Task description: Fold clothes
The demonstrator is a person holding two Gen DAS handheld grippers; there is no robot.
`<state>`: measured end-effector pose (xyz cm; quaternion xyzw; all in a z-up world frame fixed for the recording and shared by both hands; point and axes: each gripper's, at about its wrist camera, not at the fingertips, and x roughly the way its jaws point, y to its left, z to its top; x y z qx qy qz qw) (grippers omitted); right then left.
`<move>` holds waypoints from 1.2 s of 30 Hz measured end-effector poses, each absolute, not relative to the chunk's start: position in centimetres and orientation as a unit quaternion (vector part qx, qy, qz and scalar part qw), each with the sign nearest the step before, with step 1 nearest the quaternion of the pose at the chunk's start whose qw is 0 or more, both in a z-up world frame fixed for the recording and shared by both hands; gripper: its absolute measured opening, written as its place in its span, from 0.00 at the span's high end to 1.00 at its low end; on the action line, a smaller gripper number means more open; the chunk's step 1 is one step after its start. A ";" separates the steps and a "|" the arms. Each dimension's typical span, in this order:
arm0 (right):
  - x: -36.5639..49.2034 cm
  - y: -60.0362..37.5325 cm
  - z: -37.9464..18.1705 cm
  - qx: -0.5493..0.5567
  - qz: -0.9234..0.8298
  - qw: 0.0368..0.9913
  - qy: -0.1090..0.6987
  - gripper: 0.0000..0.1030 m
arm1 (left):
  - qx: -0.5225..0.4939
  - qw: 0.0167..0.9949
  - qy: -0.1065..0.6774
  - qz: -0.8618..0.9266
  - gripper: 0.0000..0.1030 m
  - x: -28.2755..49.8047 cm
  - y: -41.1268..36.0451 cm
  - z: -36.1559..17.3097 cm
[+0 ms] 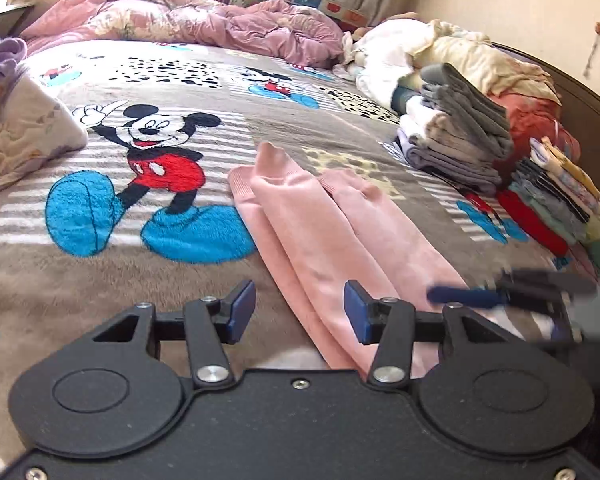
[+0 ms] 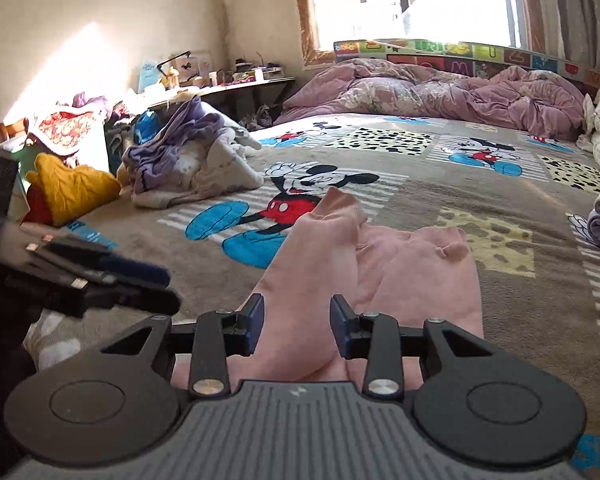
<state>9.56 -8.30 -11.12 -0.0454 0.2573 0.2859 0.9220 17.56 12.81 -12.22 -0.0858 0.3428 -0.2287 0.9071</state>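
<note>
We record a pair of soft pink fleece trousers lying on the bed's grey-brown plush blanket printed with cartoon mice, legs roughly parallel and running away from us, the ribbed cuffs at the far end. The left gripper hovers at the near end of the trousers with its jaws wide and nothing between them; pink cloth shows in the gap but lies below on the blanket. The right gripper sits likewise over the near end, jaws wide, empty, pink cloth under and beyond them. We judge that neither has a hold yet and the fold of this garment is not yet begun. At the right of the bed stands a stack of folded grey and white clothes, with a lower row of folded multicoloured garments beside it; a heap of unfolded lilac and white laundry lies at the left. Risks from here: the two legs partly overlap, so a pinch may take one layer only and the fold comes skewed; the plush blanket may be caught in the jaws along with the fleece; uneven lift between the two sides would twist the waistband. The right gripper appears blurred in the left view, so its exact height over the cloth is uncertain.
</note>
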 end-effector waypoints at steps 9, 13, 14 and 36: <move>6.5 -5.0 -13.9 -0.079 0.301 0.910 0.275 0.64 | -0.189 0.863 0.394 -0.253 0.65 29.7 13.5 -15.6; 6.1 -5.6 -13.9 -0.066 0.295 0.915 0.267 0.64 | -0.192 0.866 0.380 -0.264 0.65 29.8 13.7 -15.1; 6.0 -5.3 -14.1 -0.076 0.295 0.915 0.265 0.64 | -0.192 0.868 0.374 -0.266 0.65 29.8 13.8 -14.7; 5.3 -4.8 -15.4 -0.092 0.283 0.919 0.258 0.63 | -0.264 0.841 0.365 -0.301 0.95 33.7 15.1 -17.8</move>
